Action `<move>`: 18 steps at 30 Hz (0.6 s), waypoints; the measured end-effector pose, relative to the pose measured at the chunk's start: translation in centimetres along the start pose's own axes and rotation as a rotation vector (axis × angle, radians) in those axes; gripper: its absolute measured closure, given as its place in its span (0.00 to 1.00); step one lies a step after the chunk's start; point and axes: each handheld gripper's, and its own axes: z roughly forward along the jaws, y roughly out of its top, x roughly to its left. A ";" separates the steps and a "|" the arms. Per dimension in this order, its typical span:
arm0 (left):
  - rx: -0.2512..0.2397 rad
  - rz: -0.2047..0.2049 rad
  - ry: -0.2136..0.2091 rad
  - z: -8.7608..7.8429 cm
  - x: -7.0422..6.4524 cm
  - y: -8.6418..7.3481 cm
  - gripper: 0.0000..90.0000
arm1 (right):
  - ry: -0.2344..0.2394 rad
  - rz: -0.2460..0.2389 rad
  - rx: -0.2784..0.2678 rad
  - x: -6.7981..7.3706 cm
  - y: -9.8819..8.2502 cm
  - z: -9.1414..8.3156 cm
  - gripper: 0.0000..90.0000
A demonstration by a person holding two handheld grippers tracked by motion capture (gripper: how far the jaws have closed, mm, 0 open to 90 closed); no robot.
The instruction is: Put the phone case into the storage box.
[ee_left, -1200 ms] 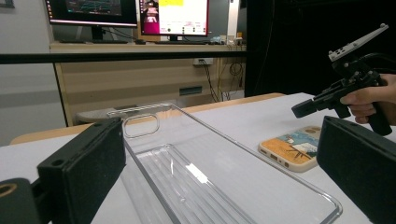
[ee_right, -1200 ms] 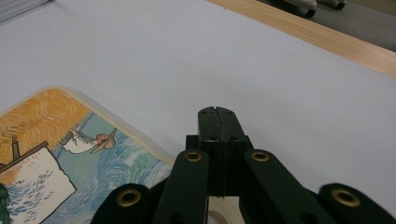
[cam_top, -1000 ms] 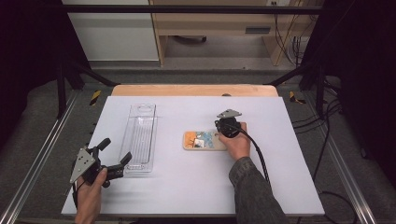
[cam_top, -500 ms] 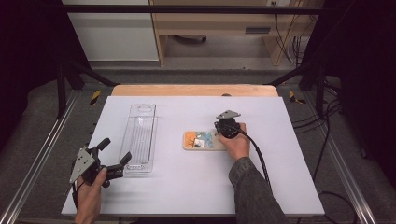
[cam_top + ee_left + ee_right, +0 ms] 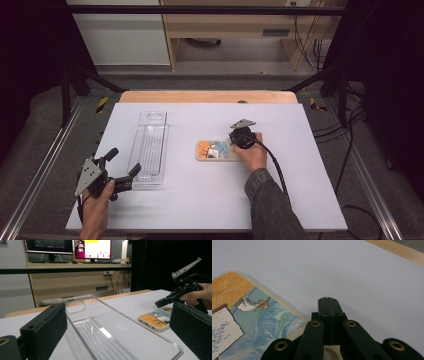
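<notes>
Pictured from above: a painted phone case (image 5: pixel 214 150) lying flat on the white table (image 5: pixel 200 200), well to the right of a clear plastic tray (image 5: pixel 148 147) and not yet lifted. Right gripper (image 5: pixel 235 141) down at the case's right end, jaws pressed together at the tips in the right gripper view (image 5: pixel 328 305), a cream edge visible low between them — seemingly pinching the rim of the case, though the contact itself sits out of sight beneath the linkage. Left gripper (image 5: pixel 122 167) held off the tray's near-left corner, jaws spread wide and empty, framing the tray (image 5: pixel 105 332) in the left gripper view, with the case (image 5: pixel 157 318) and the other hand's gripper (image 5: pixel 172 296) beyond the tray to the right. Tray bare, long side running away from the person, a hanging slot at its far end.

Judged from this: work at an early stage. Grip on the case apparently just made; the lift, the carry leftward to the tray and the setting down inside it all left to do, assuming the tray is the destination. Left gripper likely waiting to steady the tray.
</notes>
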 end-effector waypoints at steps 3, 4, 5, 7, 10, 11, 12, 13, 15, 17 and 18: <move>0.001 0.001 0.000 0.0 0.0 0.0 0.01 | 0.004 -0.001 0.009 0.1 0.0 0.1 1.00; 0.001 0.000 0.000 0.0 0.0 0.0 0.01 | 0.007 -0.006 0.012 0.1 -0.1 0.2 1.00; 0.001 0.000 0.000 0.0 0.0 0.0 0.01 | 0.008 -0.006 0.011 0.1 -0.1 0.2 1.00; 0.001 0.000 0.000 0.0 0.0 0.0 0.01 | 0.011 -0.004 0.011 0.1 -0.1 0.2 1.00; 0.002 0.000 0.000 0.0 0.0 0.0 0.01 | 0.018 -0.007 0.011 0.1 -0.1 0.2 1.00; 0.002 0.001 0.000 0.0 0.0 0.0 0.01 | 0.022 -0.006 0.012 0.2 -0.1 0.2 1.00; 0.003 0.001 0.000 0.0 0.0 0.0 0.01 | 0.028 -0.005 0.013 0.2 -0.1 0.1 1.00; 0.003 0.001 -0.001 0.0 0.0 0.0 0.01 | 0.032 -0.009 0.013 0.2 0.0 0.1 1.00; 0.003 0.001 -0.002 0.0 0.0 0.0 0.01 | 0.038 -0.012 0.013 0.3 0.0 0.1 1.00; 0.002 0.001 -0.003 0.1 0.0 0.0 0.01 | 0.043 -0.012 0.012 0.3 0.0 0.2 1.00; 0.003 0.001 -0.003 0.1 0.0 0.0 0.01 | 0.045 -0.010 0.012 0.4 0.0 0.2 1.00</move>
